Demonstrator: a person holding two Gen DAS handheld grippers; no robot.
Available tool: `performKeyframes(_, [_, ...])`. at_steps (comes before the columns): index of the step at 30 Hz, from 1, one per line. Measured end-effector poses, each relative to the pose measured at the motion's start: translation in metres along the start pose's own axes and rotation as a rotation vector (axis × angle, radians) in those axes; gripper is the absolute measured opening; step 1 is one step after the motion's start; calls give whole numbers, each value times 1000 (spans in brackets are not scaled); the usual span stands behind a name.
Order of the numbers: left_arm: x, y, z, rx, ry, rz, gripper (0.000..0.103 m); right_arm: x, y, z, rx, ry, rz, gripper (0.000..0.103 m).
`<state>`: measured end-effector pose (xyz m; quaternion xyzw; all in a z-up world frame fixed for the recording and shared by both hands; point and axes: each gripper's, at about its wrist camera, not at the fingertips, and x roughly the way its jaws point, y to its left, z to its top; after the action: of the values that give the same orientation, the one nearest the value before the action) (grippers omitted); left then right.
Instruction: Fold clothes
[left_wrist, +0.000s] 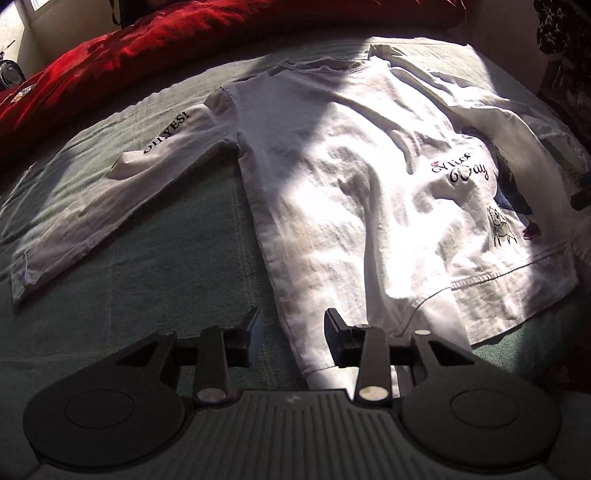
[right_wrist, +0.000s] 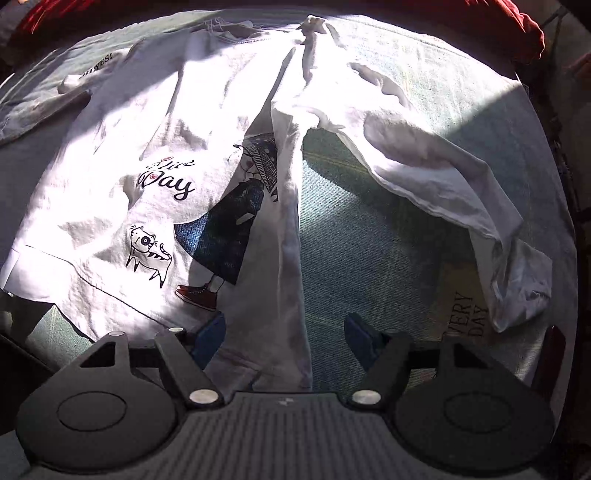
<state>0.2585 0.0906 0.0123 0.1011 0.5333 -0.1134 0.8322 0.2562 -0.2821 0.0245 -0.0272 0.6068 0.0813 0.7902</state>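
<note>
- Shirt (left_wrist: 351, 177), white and long-sleeved, lay spread face up on a green cover (left_wrist: 177, 258), sunlight falling across its middle; a printed cat (right_wrist: 149, 254), a figure in a blue skirt and the word "Day" showed on its front.
- Its one sleeve (left_wrist: 110, 192), lettered "OH YES!", stretched flat to the side in the left wrist view; the other sleeve (right_wrist: 443, 177) lay crumpled and ridged across the cover in the right wrist view, its cuff bunched beside a yellow patch (right_wrist: 461, 314) printed "VERY DAY".
- Left gripper (left_wrist: 293, 332) stood with its fingers apart, straddling the shirt's side edge near the hem, the fabric between them but not pinched.
- Right gripper (right_wrist: 284, 336) was spread wide, one finger over the hem, the other over bare cover, with the shirt's side edge running between them.
- A red blanket (left_wrist: 110, 48) was heaped along the far edge of the cover, well apart from both grippers.
- A dark patterned cloth (left_wrist: 557, 26) hung at the upper right of the left wrist view.
</note>
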Motion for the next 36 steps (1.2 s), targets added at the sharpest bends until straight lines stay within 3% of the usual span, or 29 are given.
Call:
performKeyframes(2, [13,14,3,-110,5,-25,43,2,0,1,21,-10,21,75])
performKeyframes(9, [54,29,-17,-293,82,-97,45,11,-2,-4,56,-10,43,75])
performKeyframes(12, [54,33,-17,-374,73,-153,55,16,-7,-6,83,-5,46,75])
performKeyframes(20, [40,23,-10,-329,42,-169,54,31,-14,-8,137,-6,47,75])
performKeyframes(25, [8,15,-1,-262,-27,-143,56,7,-10,-5,95,-102,9,77])
performKeyframes(27, [-4,7,1,-228,-23,-194,56,-7,-7,-3,79,-153,16,82])
performKeyframes(31, [-8,6,-6,-294,7,-285,57,-20,3,0,74,-193,143,85])
performKeyframes(36, [-8,8,-18,-415,52,-395,58,-10,27,-6,76,-142,292,87])
